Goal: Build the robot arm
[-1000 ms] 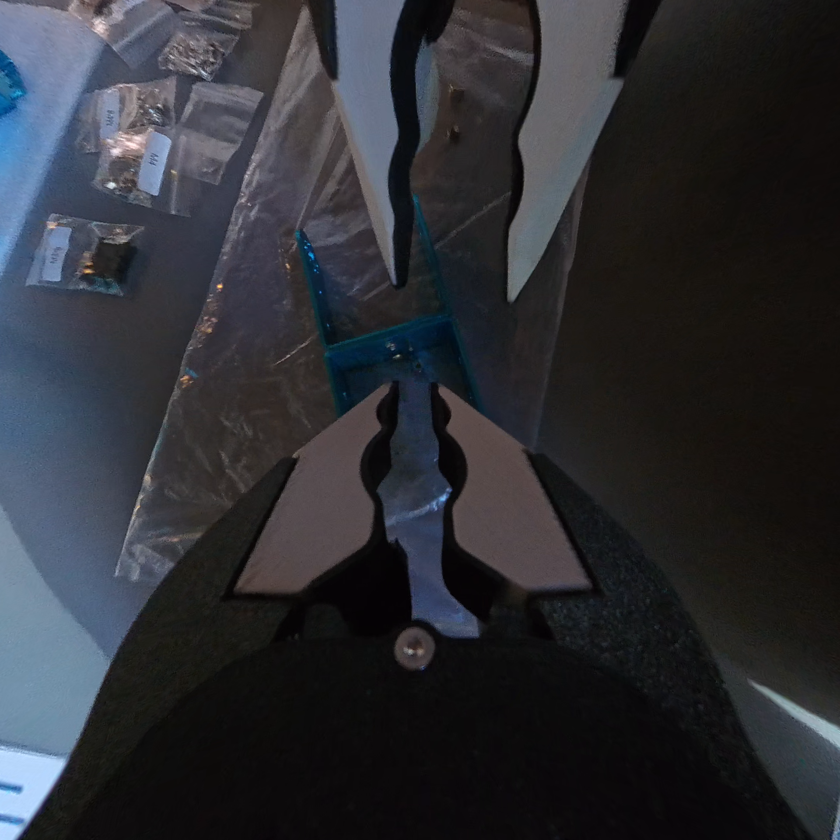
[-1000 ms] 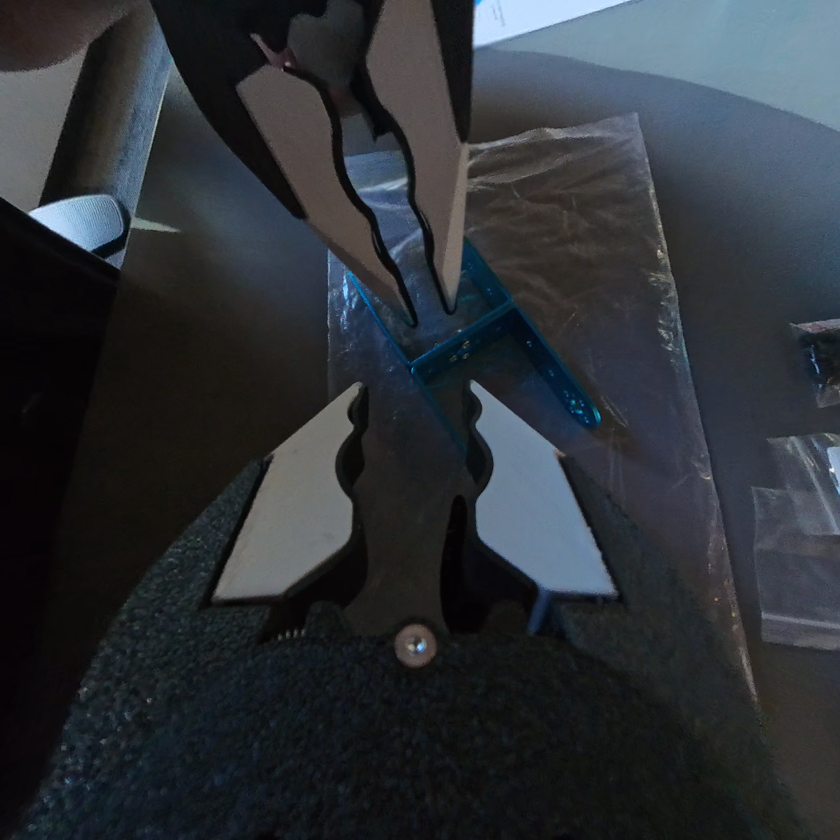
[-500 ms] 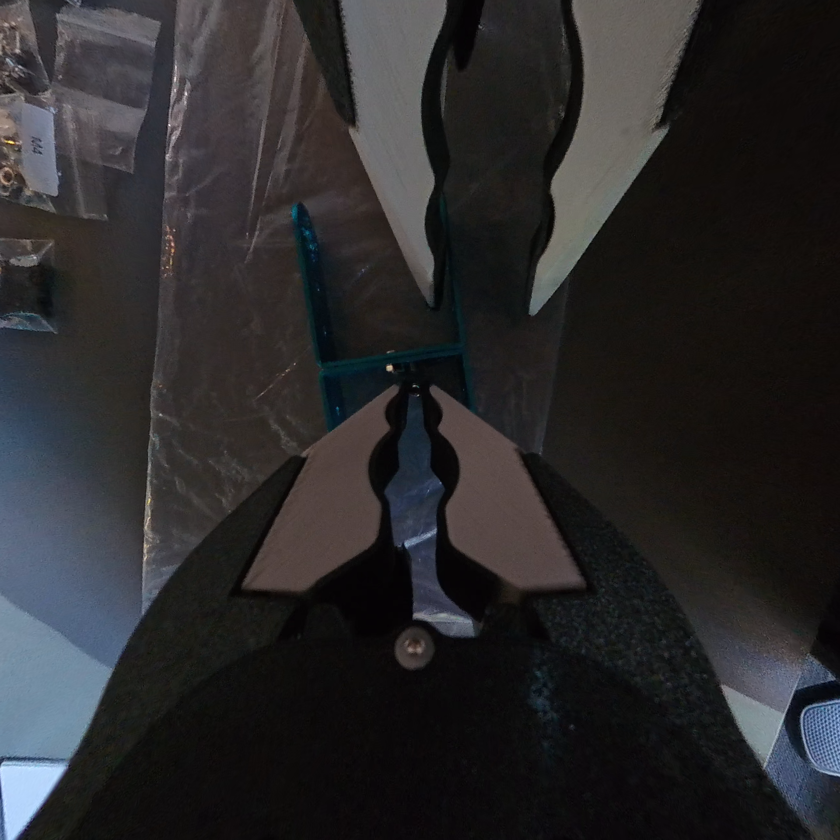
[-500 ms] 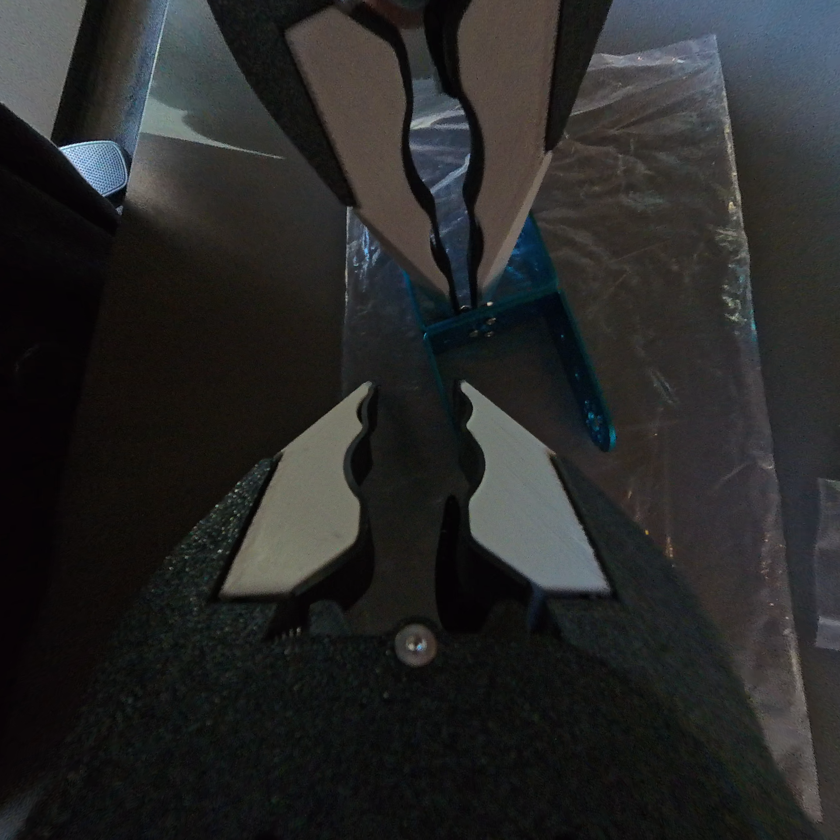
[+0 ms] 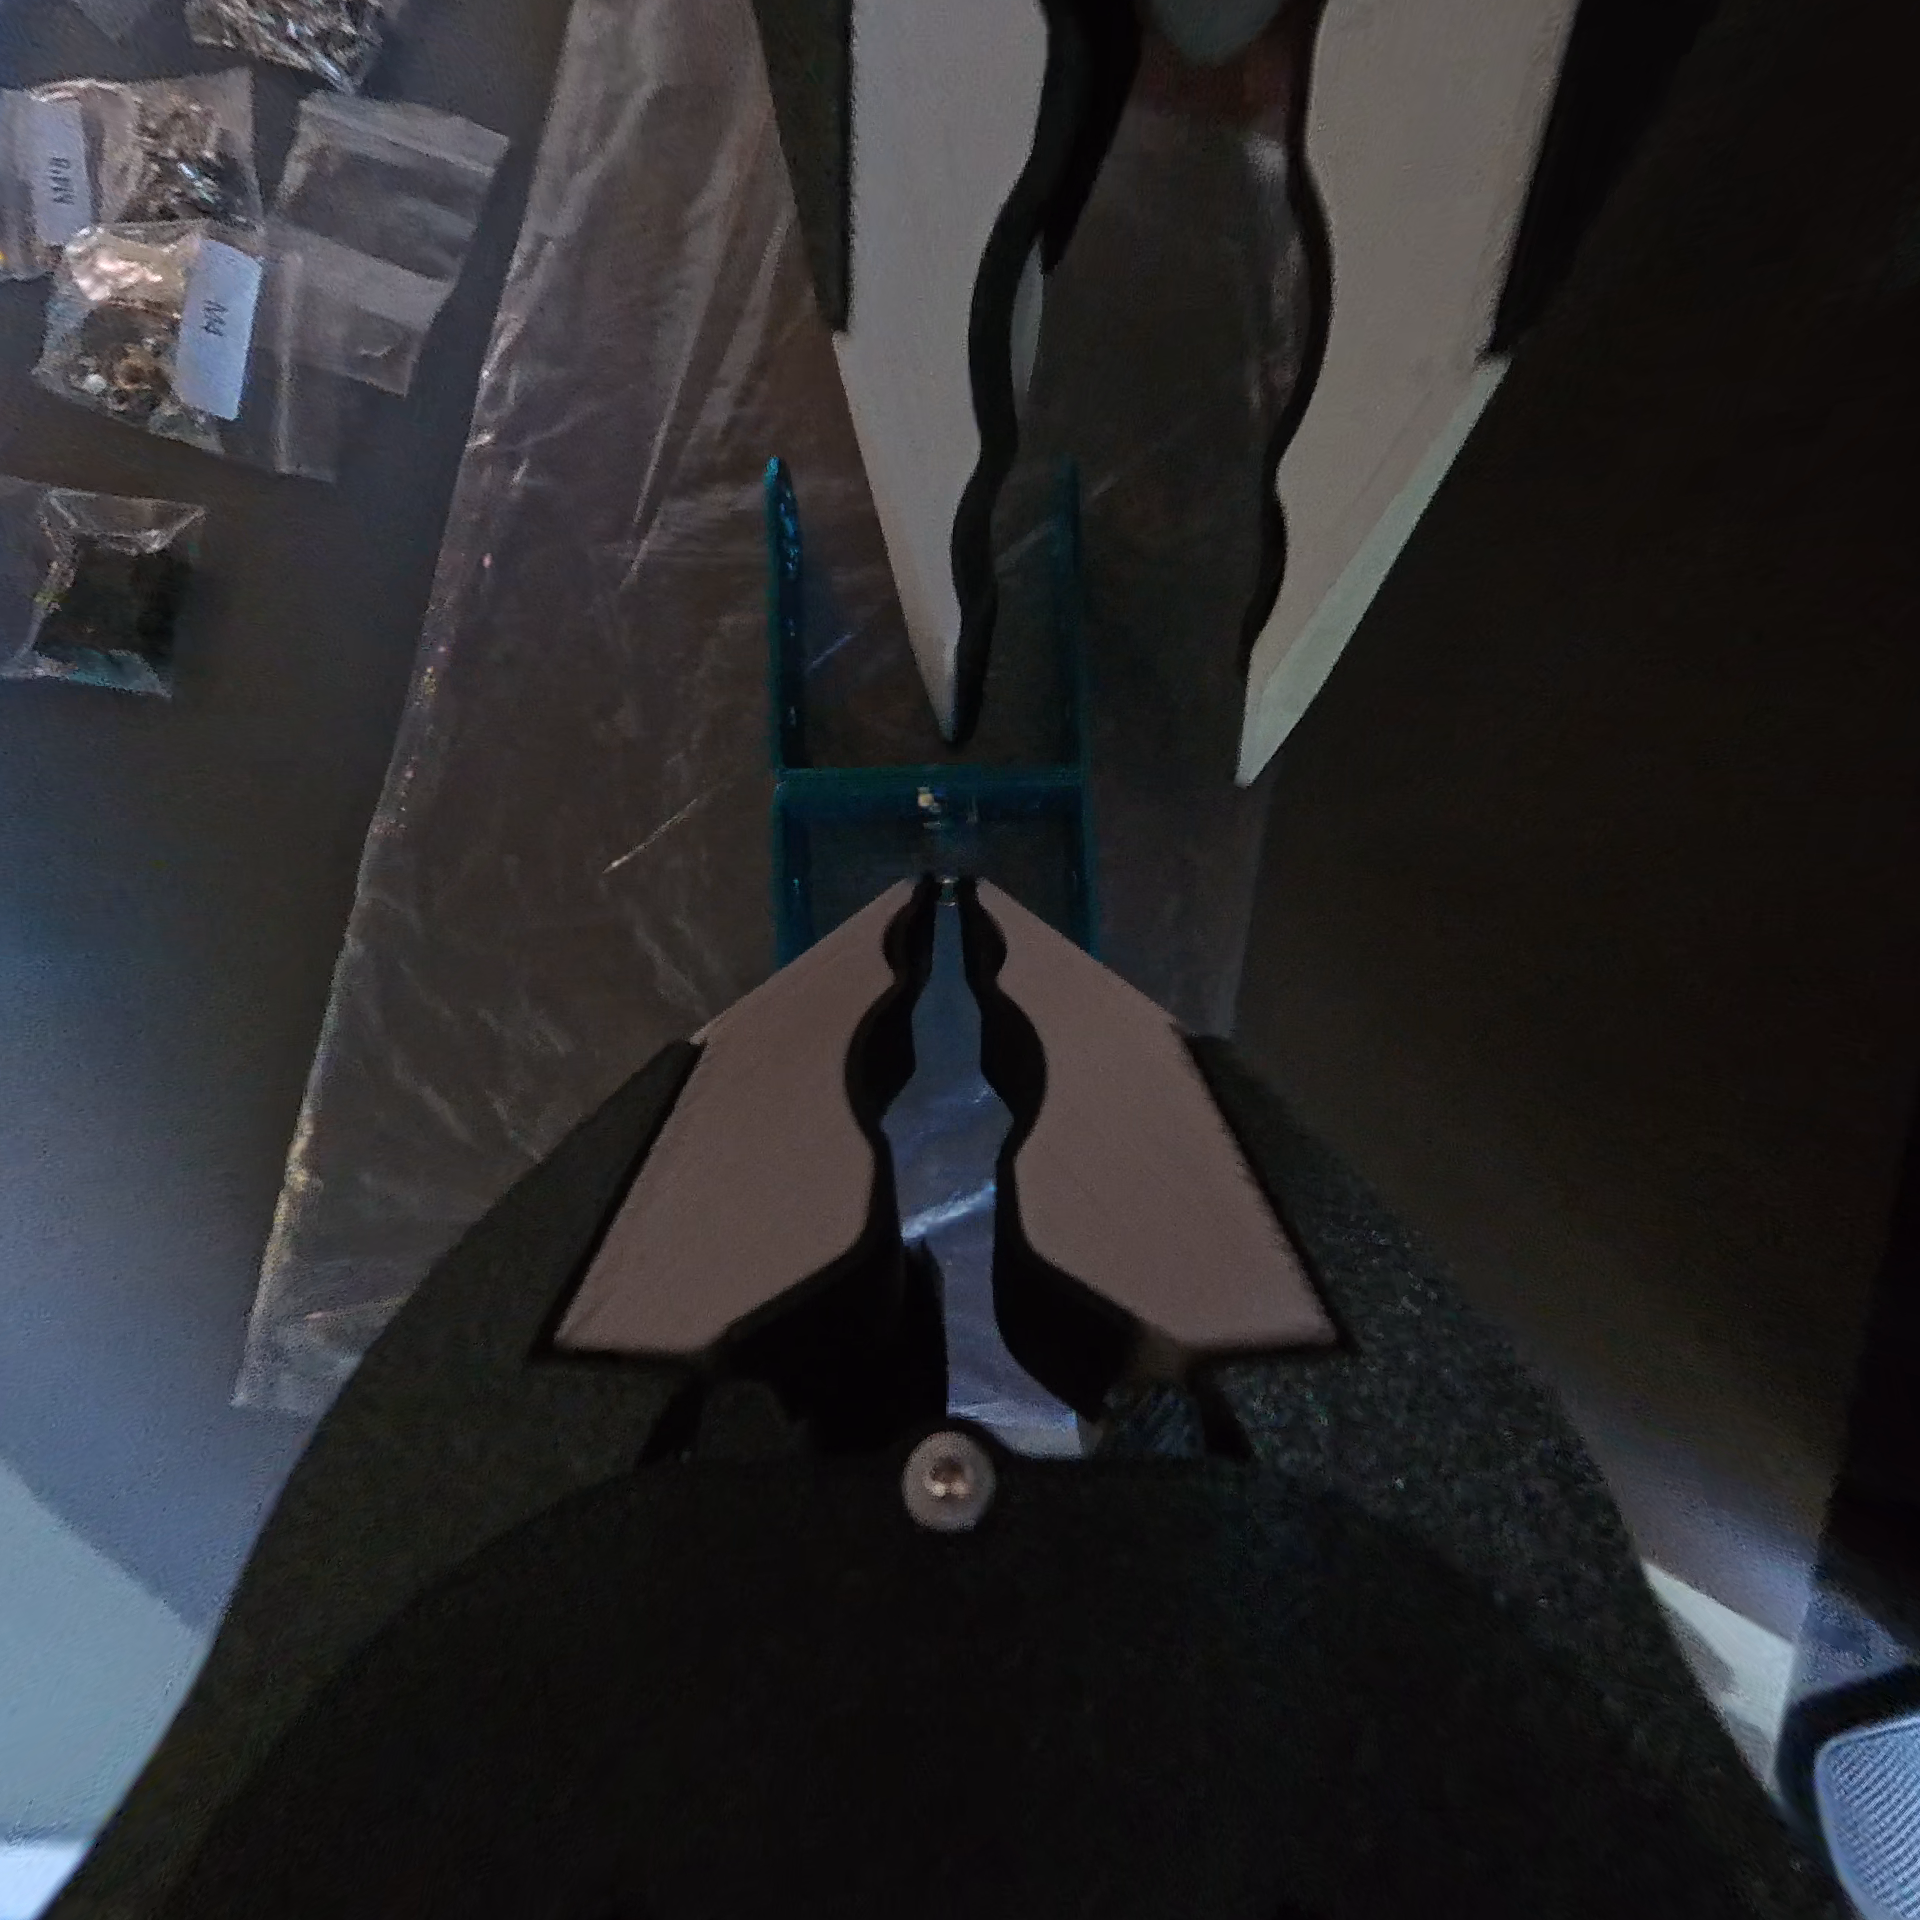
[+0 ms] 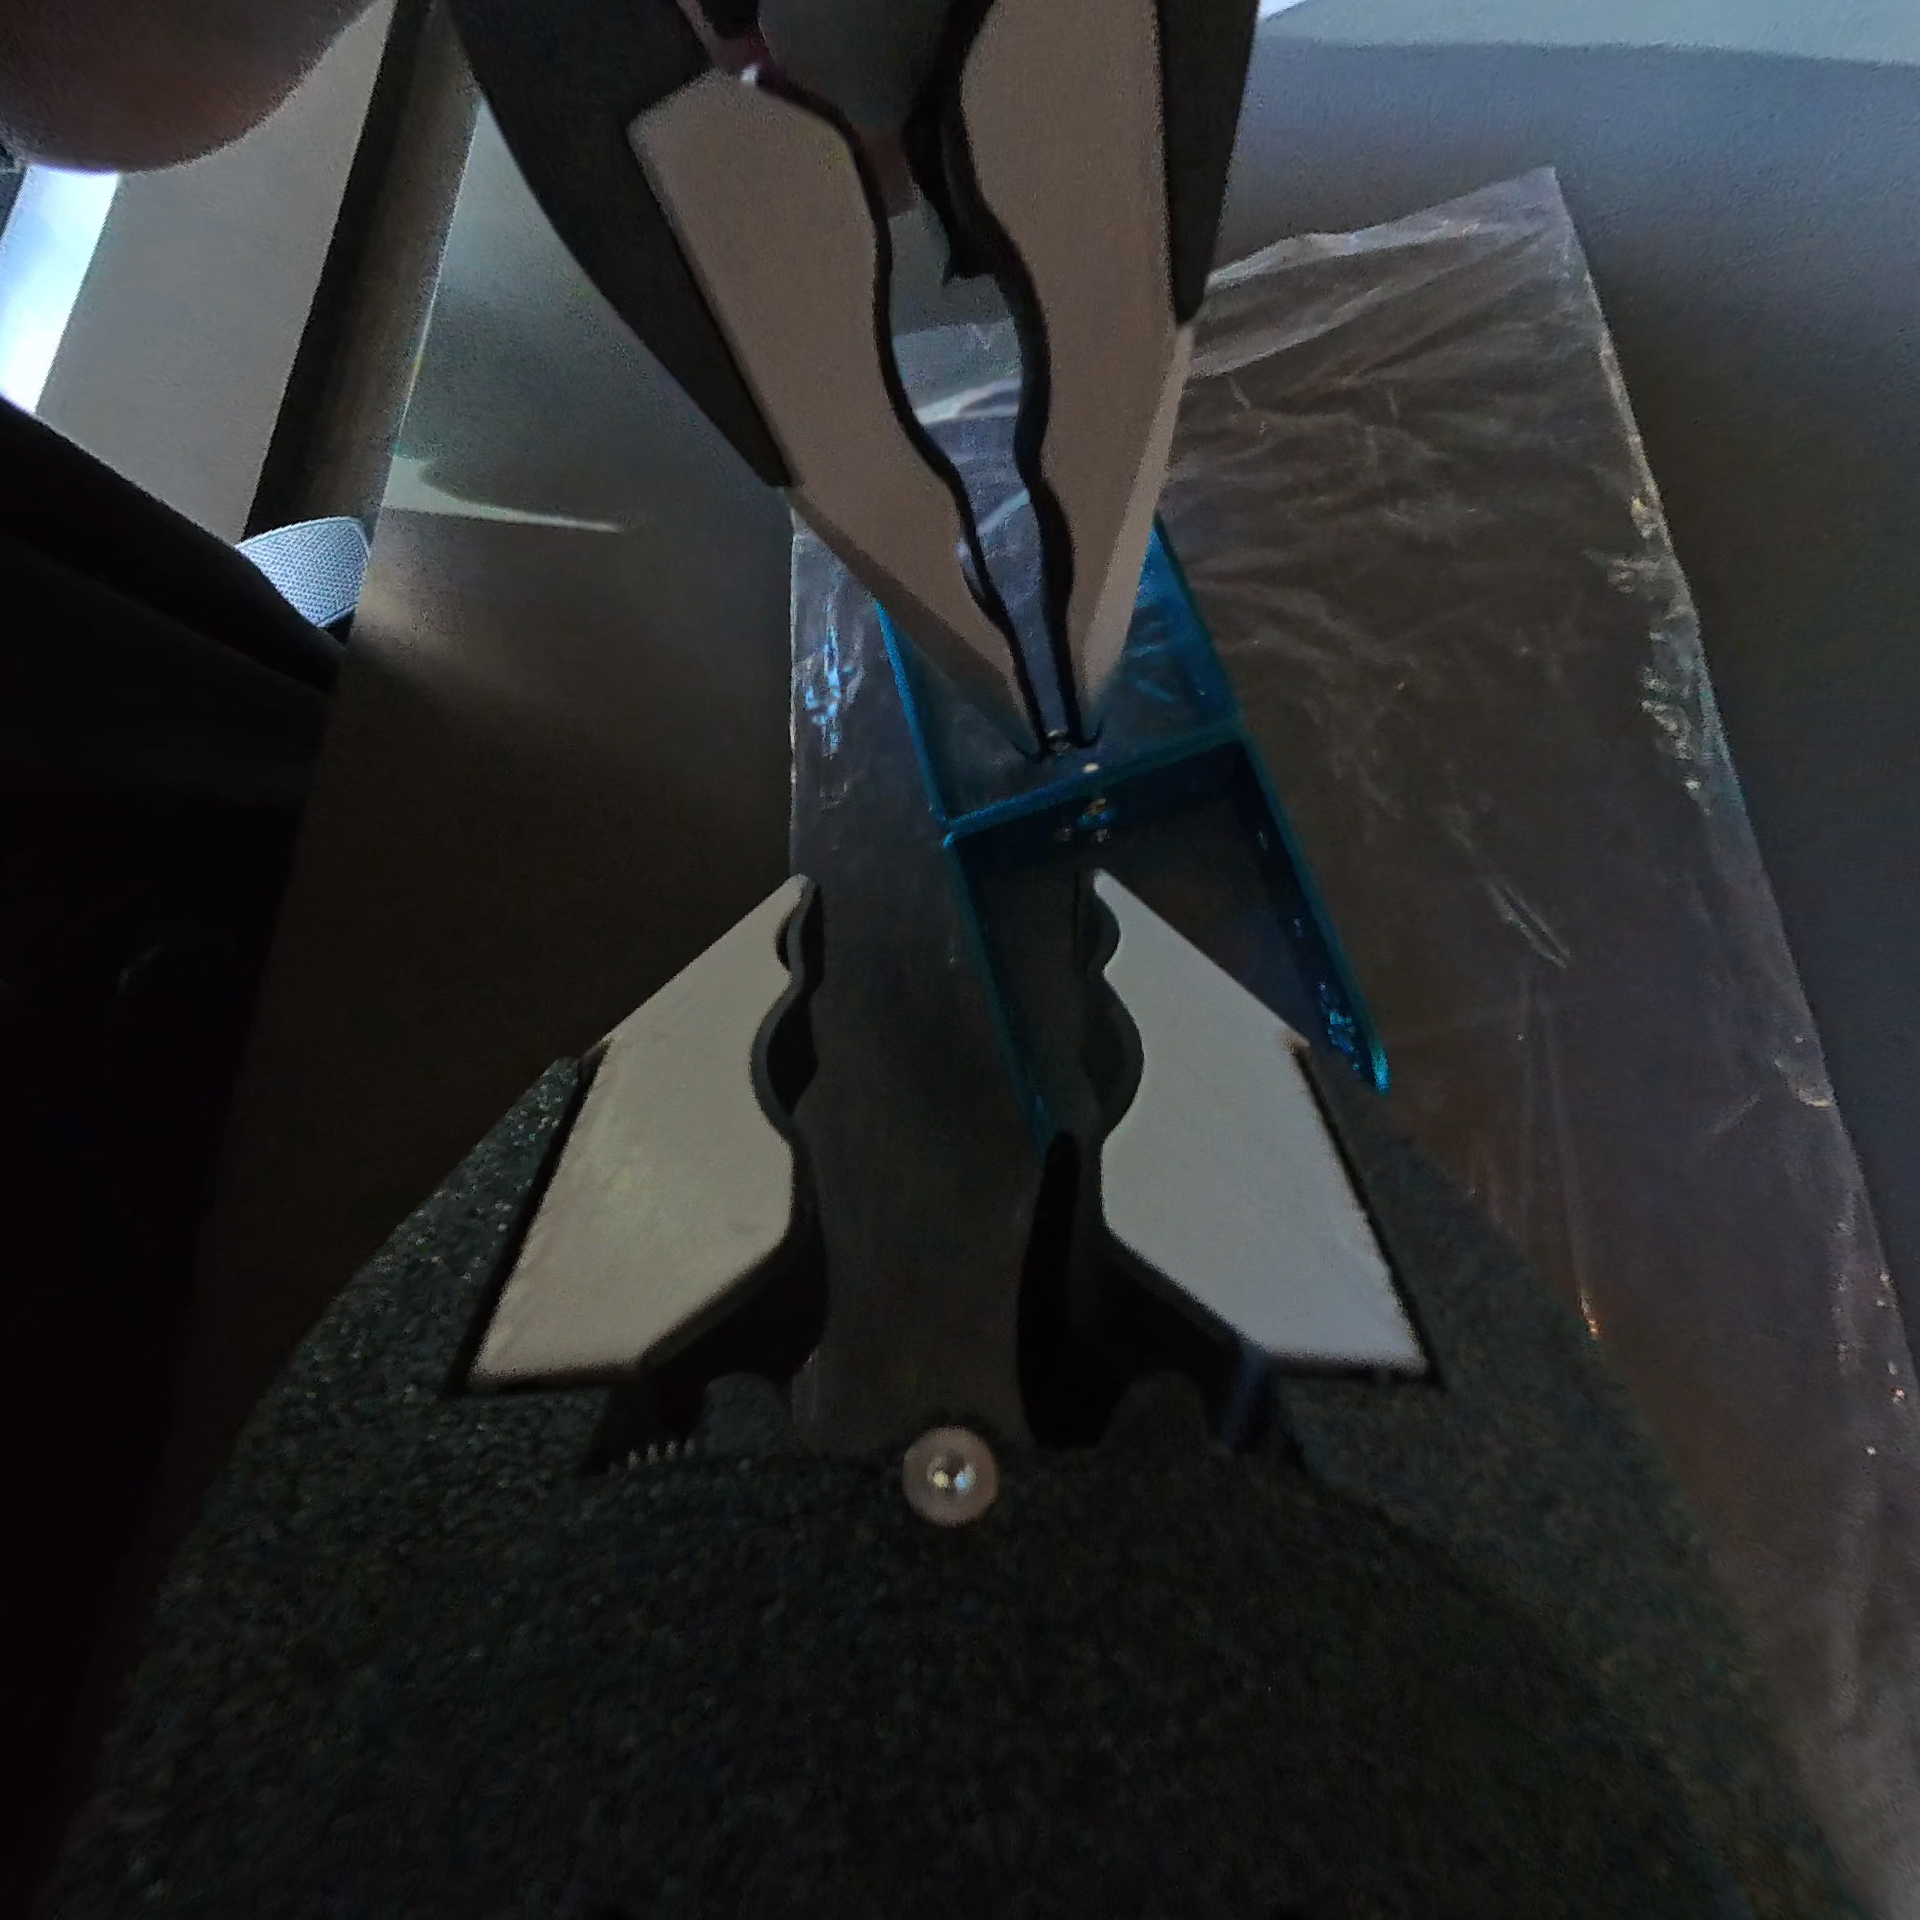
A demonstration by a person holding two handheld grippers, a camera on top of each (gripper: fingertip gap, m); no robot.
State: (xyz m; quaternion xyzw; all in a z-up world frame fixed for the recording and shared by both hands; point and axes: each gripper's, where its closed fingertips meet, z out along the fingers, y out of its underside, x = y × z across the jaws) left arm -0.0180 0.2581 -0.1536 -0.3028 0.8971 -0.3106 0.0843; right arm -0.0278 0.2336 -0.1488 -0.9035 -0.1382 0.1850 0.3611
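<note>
A blue metal H-shaped bracket (image 5: 997, 800) lies on a clear plastic bag (image 5: 582, 831) on a dark table. My left gripper (image 5: 945, 883) is shut, its tips pinching a small silvery screw (image 5: 948, 885) right at the bracket's crossbar. The right wrist view shows this from the other side: the left gripper (image 6: 1060, 732) comes down from the top onto the crossbar (image 6: 1174, 790). My right gripper (image 6: 951, 883) is open, and one long side bar of the bracket (image 6: 1003, 997) runs between its fingers. It also shows at the top of the left wrist view (image 5: 1096, 748).
Several small clear bags of hardware (image 5: 156, 322) lie at the far left, one with dark parts (image 5: 99, 582). The plastic bag (image 6: 1455, 623) spreads to the right. A grey shoe (image 6: 301, 561) and a dark object lie beyond the table's left edge. White paper (image 5: 62, 1558) lies near the corner. Only a small space, under 4 cm, lies between the two pairs of fingers.
My left gripper has narrowed and moved its tips onto the crossbar. My right gripper has moved forward, so the bracket's side bar now lies between its fingers.
</note>
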